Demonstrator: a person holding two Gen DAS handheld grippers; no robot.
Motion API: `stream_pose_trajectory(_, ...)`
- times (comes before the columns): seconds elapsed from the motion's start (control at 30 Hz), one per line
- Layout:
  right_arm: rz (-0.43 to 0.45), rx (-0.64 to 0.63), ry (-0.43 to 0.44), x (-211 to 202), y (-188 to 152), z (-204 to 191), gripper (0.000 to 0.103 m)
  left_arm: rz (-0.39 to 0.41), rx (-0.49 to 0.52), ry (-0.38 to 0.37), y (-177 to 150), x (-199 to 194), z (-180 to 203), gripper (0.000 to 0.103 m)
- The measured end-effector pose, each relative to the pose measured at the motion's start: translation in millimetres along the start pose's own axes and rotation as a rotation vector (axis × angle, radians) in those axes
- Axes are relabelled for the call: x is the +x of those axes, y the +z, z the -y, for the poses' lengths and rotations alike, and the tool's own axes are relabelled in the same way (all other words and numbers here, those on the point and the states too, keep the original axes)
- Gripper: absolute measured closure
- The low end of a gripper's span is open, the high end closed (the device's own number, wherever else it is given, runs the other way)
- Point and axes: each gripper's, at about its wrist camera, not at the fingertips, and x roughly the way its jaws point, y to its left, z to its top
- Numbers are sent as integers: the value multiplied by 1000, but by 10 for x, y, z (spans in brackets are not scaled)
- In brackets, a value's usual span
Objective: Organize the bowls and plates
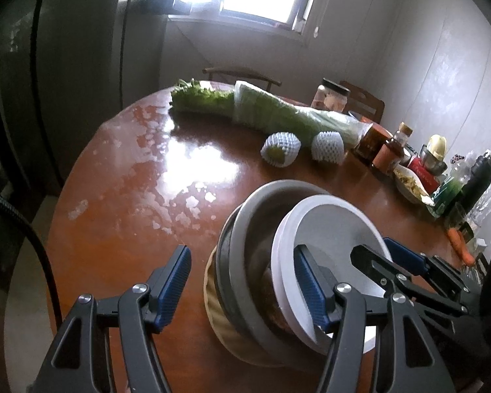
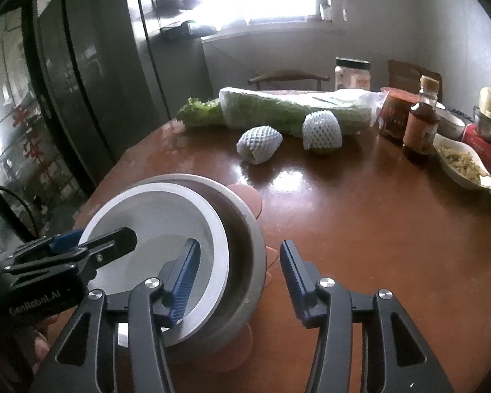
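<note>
Left gripper (image 1: 242, 285): jaws apart, nothing pressed between the pads; the rim of the stack stands between them, the right finger (image 1: 311, 291) over the white bowl's inside.
Right gripper (image 2: 240, 281): jaws apart, straddling the stack's rim at 3 o'clock; the left finger (image 2: 183, 285) hangs inside the white bowl, the right finger outside the grey wall, and no pad presses.
White bowl (image 1: 330, 229): topmost, tilted, nested in the grey bowl, seen between both grippers.
Grey bowl (image 1: 268, 193): under the white one, its rim showing toward 12 o'clock.
Ribbed tan dish (image 1: 219, 317): at the bottom of the stack in the left wrist view, showing at 8 o'clock.
Table (image 1: 121, 203): glossy brown, round, carrying the stack at its near edge.
Net-wrapped fruits (image 2: 260, 144): two, well apart from the stack, toward 12 o'clock.
Bagged cabbage (image 2: 291, 108): lying just behind the fruits.
Bottles and jars (image 2: 420, 124): far right, at 2 o'clock.
</note>
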Motion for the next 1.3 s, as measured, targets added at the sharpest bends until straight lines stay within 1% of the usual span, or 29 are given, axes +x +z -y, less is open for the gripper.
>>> stream_pose_trajectory(0.13, 20, -3, -7, -78, 9, 3, 48, 40, 7, 13, 19, -126, 15, 38)
stream_pose_trajectory(0.37, 64, -31, -10, -272, -4, -44, 45, 96, 5, 57, 10, -347, 32, 37)
stream_pose_trajectory(0.57, 78, -47, -22, -466, -105, -57, 43, 130, 9, 89, -145, -584, 52, 36)
stream_pose_trajectory(0.77, 78, -64, -31, -656, -260, -82, 41, 128, 19, 124, -381, -748, 117, 35)
stream_pose_trajectory(0.83, 70, -68, -37, -701, -312, -88, 40, 125, 8, 136, -447, -778, 137, 34)
stream_pose_trajectory(0.93, 55, -71, -39, -762, -401, -99, 40, 97, 7, 123, -559, -776, 190, 34)
stream_pose_trajectory(1.0, 53, -74, -45, -817, -463, -97, 40, 83, 8, 133, -631, -778, 227, 34)
stream_pose_trajectory(1.1, 58, -75, -54, -897, -556, -74, 39, 76, 5, 143, -725, -803, 272, 34)
stream_pose_trajectory(1.17, 54, -70, -60, -936, -615, -49, 39, 75, -1, 136, -782, -824, 313, 34)
stream_pose_trajectory(1.3, 58, -74, -67, -1023, -725, -41, 39, 70, 34, 133, -865, -865, 433, 34)
